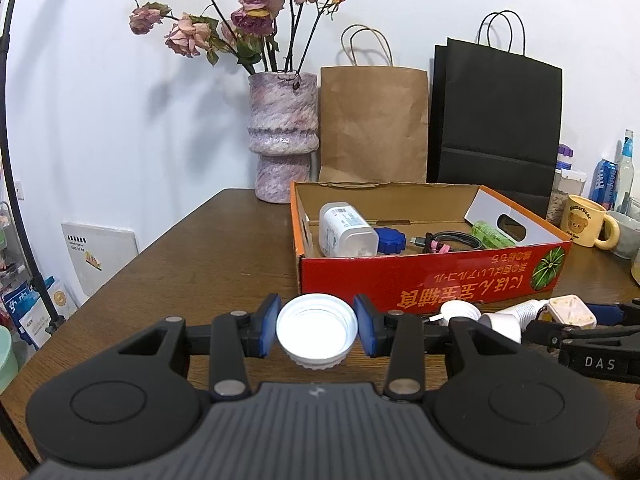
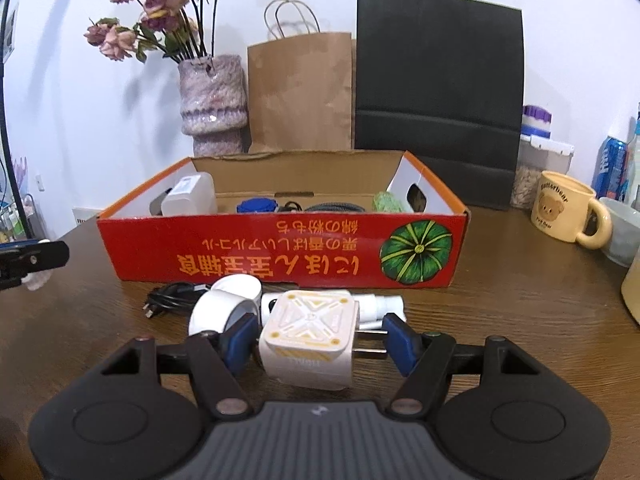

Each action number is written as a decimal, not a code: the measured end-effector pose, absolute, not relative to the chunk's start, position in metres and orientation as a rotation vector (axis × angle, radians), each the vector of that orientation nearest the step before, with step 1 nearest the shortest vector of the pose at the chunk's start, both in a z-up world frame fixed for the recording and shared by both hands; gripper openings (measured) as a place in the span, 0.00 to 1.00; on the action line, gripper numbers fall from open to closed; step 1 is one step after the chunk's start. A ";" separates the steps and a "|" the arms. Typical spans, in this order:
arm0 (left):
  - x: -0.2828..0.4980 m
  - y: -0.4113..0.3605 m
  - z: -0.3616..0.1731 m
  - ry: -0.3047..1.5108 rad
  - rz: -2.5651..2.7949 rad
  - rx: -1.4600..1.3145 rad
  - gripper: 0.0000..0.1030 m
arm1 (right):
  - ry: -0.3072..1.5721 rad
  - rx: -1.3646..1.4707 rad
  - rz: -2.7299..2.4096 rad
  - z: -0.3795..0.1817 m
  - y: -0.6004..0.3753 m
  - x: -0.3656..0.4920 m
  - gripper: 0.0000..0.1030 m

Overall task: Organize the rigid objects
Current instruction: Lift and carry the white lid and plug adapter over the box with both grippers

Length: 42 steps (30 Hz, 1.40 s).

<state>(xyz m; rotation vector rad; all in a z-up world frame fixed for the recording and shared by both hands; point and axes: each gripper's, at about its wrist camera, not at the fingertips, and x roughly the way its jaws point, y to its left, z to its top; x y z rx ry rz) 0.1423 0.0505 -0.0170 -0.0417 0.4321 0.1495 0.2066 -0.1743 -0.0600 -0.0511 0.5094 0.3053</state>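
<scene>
A: What have you got in your left gripper (image 1: 317,330)?

B: You're clamping a round white plastic screw cap (image 1: 316,331) there, open side toward the camera, with a blue pad pressed on each side of it. It hangs over the dark brown wooden table (image 1: 192,248), just in front of the red cardboard box with the green pumpkin picture (image 1: 436,276).

A: And your right gripper (image 2: 316,340)?

B: Your right one has a pale pink square plug adapter with a yellow-and-white patterned face (image 2: 308,336) between its blue pads. The left pad sits against the body and the right pad meets the two metal prongs, so you're gripping it; it too is just in front of the box, near the front wall.

A: What else lies by the box?

B: Some white cylindrical pieces (image 2: 224,308) and a coiled black cable (image 2: 168,300) lie against its front wall. Inside the box you can see a white plastic bottle on its side (image 1: 346,230), a blue ridged lid (image 1: 390,240), another black cable (image 1: 452,240) and a green item (image 1: 492,234).
</scene>
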 end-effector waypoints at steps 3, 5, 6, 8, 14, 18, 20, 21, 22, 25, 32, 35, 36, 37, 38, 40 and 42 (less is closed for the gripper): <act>0.139 0.046 -0.015 0.423 0.152 -0.034 0.39 | 0.492 -0.046 0.305 -0.056 -0.177 0.202 0.65; 0.138 0.043 -0.013 0.414 0.155 -0.027 0.39 | 0.480 -0.042 0.305 -0.053 -0.179 0.200 0.65; 0.137 0.041 -0.012 0.410 0.154 -0.029 0.39 | 0.473 -0.040 0.306 -0.051 -0.180 0.198 0.65; 0.135 0.039 -0.008 0.401 0.152 -0.036 0.39 | 0.457 -0.036 0.309 -0.046 -0.181 0.195 0.65; 0.134 0.031 0.003 0.383 0.141 -0.049 0.39 | 0.411 -0.024 0.318 -0.032 -0.185 0.189 0.65; 0.137 0.025 0.013 0.372 0.140 -0.044 0.40 | 0.388 -0.018 0.322 -0.022 -0.186 0.187 0.65; 0.138 0.021 0.017 0.363 0.135 -0.042 0.40 | 0.377 -0.015 0.323 -0.018 -0.186 0.188 0.65; 0.140 0.019 0.019 0.360 0.133 -0.041 0.40 | 0.371 -0.014 0.323 -0.016 -0.186 0.188 0.65; 0.141 0.017 0.020 0.356 0.131 -0.042 0.40 | 0.366 -0.012 0.324 -0.014 -0.186 0.188 0.65; 0.146 0.013 0.026 0.346 0.125 -0.049 0.40 | 0.350 -0.009 0.324 -0.009 -0.186 0.190 0.65; 0.164 0.006 0.033 0.336 0.117 -0.071 0.40 | 0.324 -0.004 0.324 0.000 -0.184 0.201 0.65; 0.172 0.005 0.035 0.331 0.125 -0.077 0.40 | 0.313 0.001 0.324 0.004 -0.184 0.208 0.65; 0.174 0.004 0.035 0.331 0.126 -0.080 0.40 | 0.311 0.004 0.324 0.005 -0.184 0.210 0.65; 0.177 0.005 0.035 0.332 0.125 -0.084 0.40 | 0.309 0.006 0.324 0.006 -0.184 0.212 0.65; 0.180 0.005 0.036 0.334 0.124 -0.090 0.40 | 0.308 0.007 0.323 0.007 -0.184 0.214 0.65; 0.185 0.006 0.036 0.337 0.124 -0.100 0.40 | 0.305 0.010 0.320 0.008 -0.184 0.219 0.65; 0.191 0.006 0.036 0.339 0.130 -0.104 0.40 | 0.304 0.018 0.320 0.009 -0.184 0.224 0.65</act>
